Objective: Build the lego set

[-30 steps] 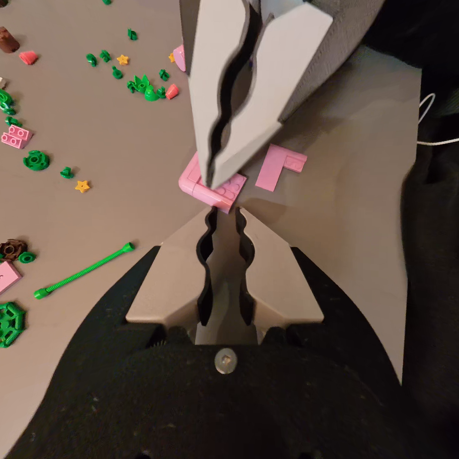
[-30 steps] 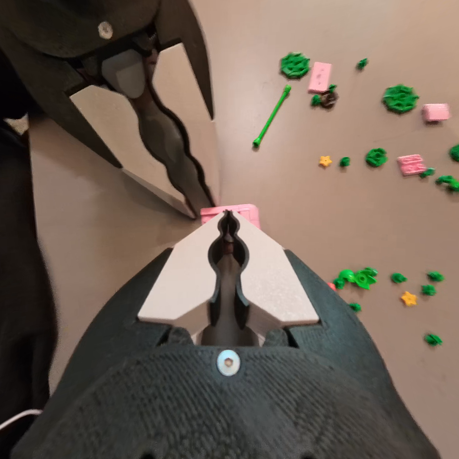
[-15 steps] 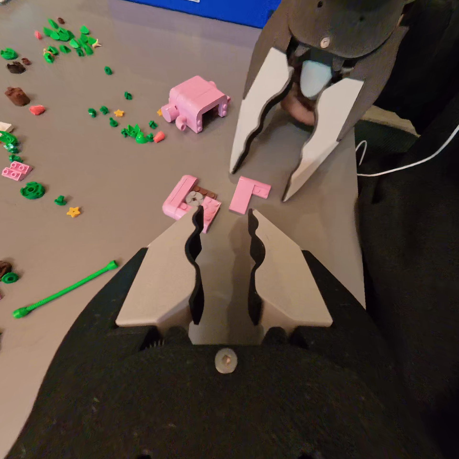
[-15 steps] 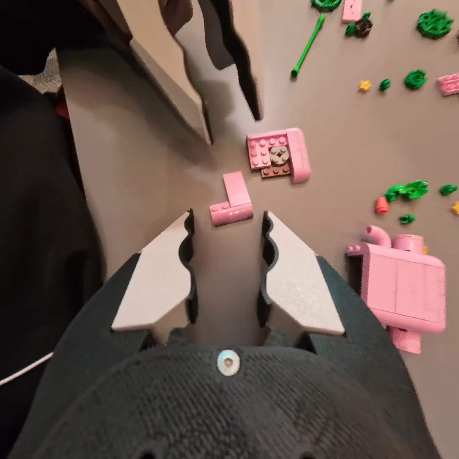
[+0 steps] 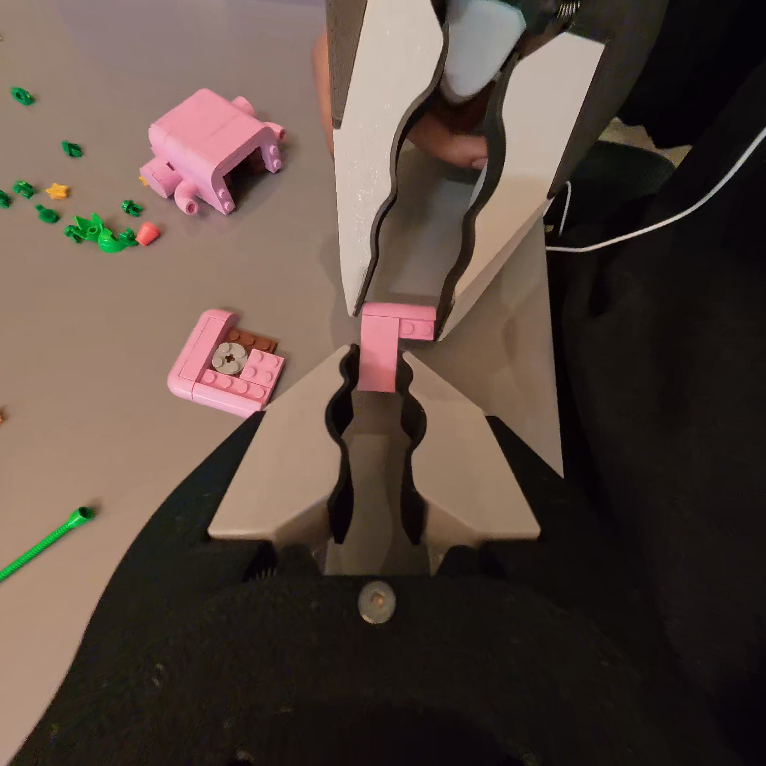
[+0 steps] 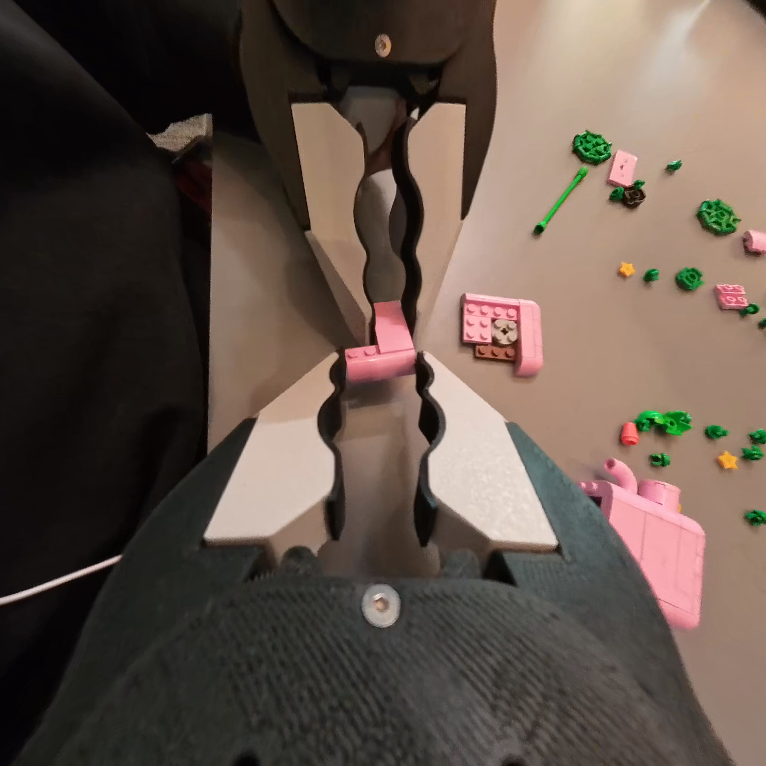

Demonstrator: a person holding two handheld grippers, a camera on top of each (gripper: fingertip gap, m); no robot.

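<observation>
In the left wrist view, the left gripper [image 5: 376,352] fills the bottom centre of the frame, its jaws at a narrow gap around the long leg of the pink L-shaped piece [image 5: 379,356]. The inner faces sit right against the leg's sides, though whether they press on it cannot be told. The piece lies at the frame's centre on the grey table [image 5: 103,331], close to its right edge. Just beyond it, the right gripper [image 5: 397,317] comes down from the top of the frame, its jaws set wider and bracketing the short studded arm of the same piece, tips at either end.

In the right wrist view the same meeting shows reversed: the right gripper [image 6: 379,362] spans the short arm at centre, and the left gripper [image 6: 391,319] reaches in from the top around the long leg.

Left of centre in the left wrist view lies a pink corner plate assembly [image 5: 226,362] with a grey round stud and a brown strip. Farther off, at the upper left, stands a larger pink built body [image 5: 207,149]. Small green pieces [image 5: 99,236] lie scattered at the left edge, and a green rod [image 5: 41,543] lies at the lower left.
</observation>
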